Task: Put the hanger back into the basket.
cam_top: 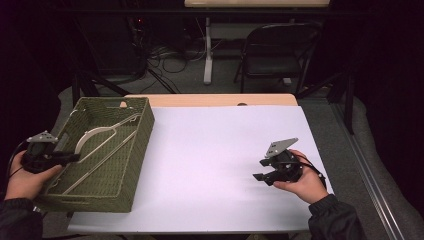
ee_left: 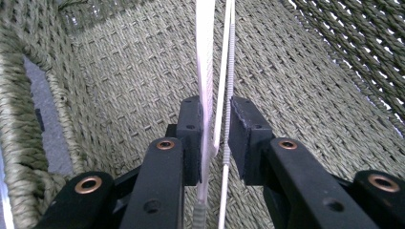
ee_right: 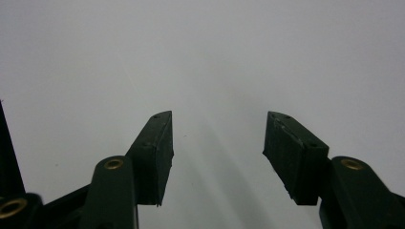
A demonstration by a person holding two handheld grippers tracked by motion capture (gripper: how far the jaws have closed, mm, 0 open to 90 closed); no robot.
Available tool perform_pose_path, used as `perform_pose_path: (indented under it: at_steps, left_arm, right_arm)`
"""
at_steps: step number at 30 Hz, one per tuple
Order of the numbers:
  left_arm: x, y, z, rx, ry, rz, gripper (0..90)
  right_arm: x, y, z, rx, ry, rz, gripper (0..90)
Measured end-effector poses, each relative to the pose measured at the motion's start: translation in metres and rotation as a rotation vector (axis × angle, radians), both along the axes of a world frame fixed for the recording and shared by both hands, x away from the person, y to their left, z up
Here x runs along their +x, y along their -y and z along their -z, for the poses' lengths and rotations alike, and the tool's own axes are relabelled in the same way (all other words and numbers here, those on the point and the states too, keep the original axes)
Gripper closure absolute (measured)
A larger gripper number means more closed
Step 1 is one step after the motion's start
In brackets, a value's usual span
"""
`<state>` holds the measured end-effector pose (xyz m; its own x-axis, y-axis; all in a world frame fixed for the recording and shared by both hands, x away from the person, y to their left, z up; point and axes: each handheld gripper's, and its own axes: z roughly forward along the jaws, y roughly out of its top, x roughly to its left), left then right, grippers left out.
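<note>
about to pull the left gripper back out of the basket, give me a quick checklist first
1. Hanger inside the woven basket: ok, it lies in it.
2. Left gripper let go of the hanger: cannot tell; there is a gap beside the right pad, but the hanger's flat arm lies against the left pad.
3. Hanger's thin bar free of the pads: ok, it runs between them without being pinched.
4. Right gripper out of the way: ok, open over the white table, holding nothing.
5. Basket fully on the table: not ok, its left side overhangs the edge.
</note>
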<state>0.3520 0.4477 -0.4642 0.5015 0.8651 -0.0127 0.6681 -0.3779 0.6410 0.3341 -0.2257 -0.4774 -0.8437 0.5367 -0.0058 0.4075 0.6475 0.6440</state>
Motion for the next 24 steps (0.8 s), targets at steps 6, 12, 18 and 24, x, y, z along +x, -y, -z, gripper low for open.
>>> perform_pose_path:
  at_steps: [6,12,18,24]
  left_arm:
    - [-0.007,-0.007,-0.013,-0.011,0.107,-0.094,53.0]
    - [-0.020,-0.008,-0.030,-0.034,0.138,-0.113,48.6]
    - [-0.039,0.012,-0.037,-0.072,0.152,-0.091,44.9]
    - [-0.064,0.050,-0.040,-0.108,0.187,-0.035,40.5]
  right_arm:
    - [-0.001,0.001,-0.002,-0.010,0.000,0.010,43.0]
    - [-0.002,0.003,-0.001,0.023,0.022,0.023,42.9]
    - [-0.006,0.007,-0.005,0.000,0.014,0.035,42.7]
    - [-0.015,0.012,-0.003,0.030,0.042,0.060,42.7]
